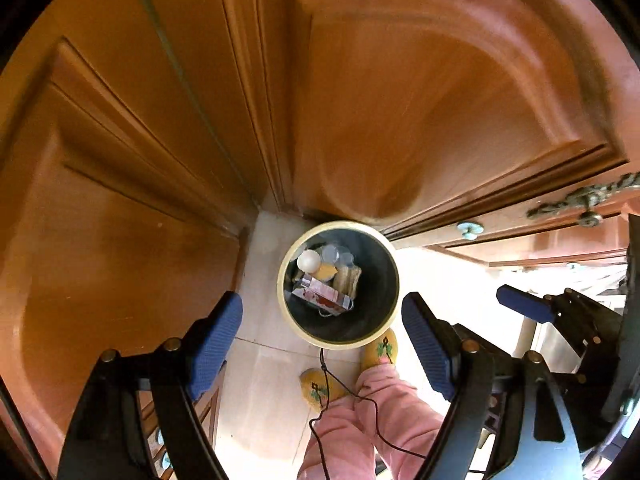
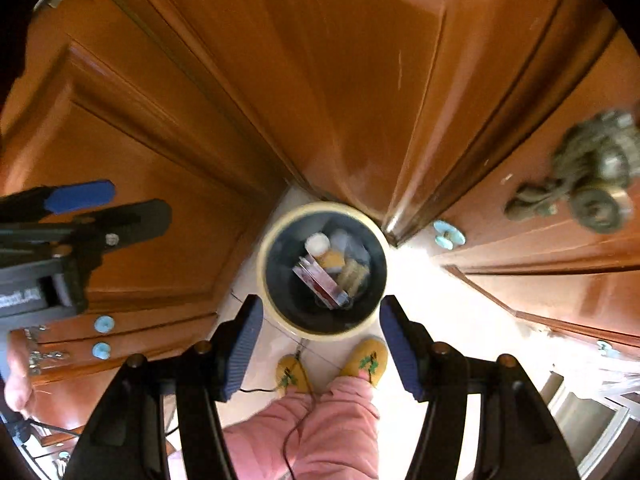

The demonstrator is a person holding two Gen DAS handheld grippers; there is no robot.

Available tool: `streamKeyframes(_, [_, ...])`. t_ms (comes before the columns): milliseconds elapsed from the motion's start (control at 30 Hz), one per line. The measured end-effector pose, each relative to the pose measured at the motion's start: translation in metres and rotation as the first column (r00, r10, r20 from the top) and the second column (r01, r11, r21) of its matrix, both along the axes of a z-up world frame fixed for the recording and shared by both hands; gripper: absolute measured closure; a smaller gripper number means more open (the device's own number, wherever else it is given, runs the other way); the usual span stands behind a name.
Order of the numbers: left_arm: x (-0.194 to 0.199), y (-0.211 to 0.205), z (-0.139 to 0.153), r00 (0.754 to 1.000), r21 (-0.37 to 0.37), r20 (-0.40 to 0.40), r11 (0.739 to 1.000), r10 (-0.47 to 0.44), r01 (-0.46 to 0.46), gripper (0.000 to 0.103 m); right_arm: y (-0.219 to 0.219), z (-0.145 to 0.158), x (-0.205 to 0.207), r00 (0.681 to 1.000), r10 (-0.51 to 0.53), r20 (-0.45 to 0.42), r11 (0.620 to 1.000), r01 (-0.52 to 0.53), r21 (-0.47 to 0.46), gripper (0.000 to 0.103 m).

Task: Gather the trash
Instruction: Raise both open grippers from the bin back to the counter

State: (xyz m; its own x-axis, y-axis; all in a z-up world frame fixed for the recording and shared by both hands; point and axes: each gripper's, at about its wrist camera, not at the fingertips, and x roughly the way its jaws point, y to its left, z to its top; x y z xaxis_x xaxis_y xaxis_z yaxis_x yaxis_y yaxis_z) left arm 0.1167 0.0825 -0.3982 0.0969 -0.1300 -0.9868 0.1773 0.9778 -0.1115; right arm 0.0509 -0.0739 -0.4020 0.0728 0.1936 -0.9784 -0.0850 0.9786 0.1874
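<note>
Cream-rimmed, dark inside, the trash bin (image 1: 338,285) stood on the pale floor (image 1: 268,380) in the corner of the wooden doors (image 1: 420,100), straight below both claws. I had the left claw (image 1: 322,344) spread apart with nothing between its blue pads, and the right claw (image 2: 321,344) likewise apart and empty. Down in the bin lay a red-and-white carton (image 1: 322,295), a white ball (image 1: 308,261) and clear lids; its print was too small to read. Yellow slippers (image 1: 380,350) sat just beside the bin.
</note>
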Motion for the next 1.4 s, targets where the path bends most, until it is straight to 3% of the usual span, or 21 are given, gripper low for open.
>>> streamKeyframes(467, [-0.025, -0.012, 0.106, 0.991, 0.003, 0.123, 0.998, -0.058, 0.058, 0.023, 0.016, 0.110, -0.014, 0.993, 0.009, 0.122, 1.000, -0.011, 0.012, 0.042])
streamKeyframes(700, [-0.039, -0.018, 0.179, 0.972, -0.003, 0.220, 0.996, -0.086, 0.089, 0.022, 0.014, 0.164, -0.026, 0.986, -0.017, 0.167, 0.999, 0.011, 0.037, 0.042])
streamKeyframes(1033, [-0.052, -0.012, 0.285, 0.928, -0.057, 0.363, 0.992, -0.088, 0.116, 0.021, -0.013, 0.248, -0.035, 0.953, -0.150, 0.262, 0.988, 0.133, 0.079, 0.042])
streamKeyframes(1400, [-0.055, -0.021, 0.370, 0.849, -0.095, 0.522, 0.984, -0.079, 0.150, 0.019, -0.043, 0.327, -0.031, 0.898, -0.242, 0.368, 0.970, 0.229, 0.079, 0.042])
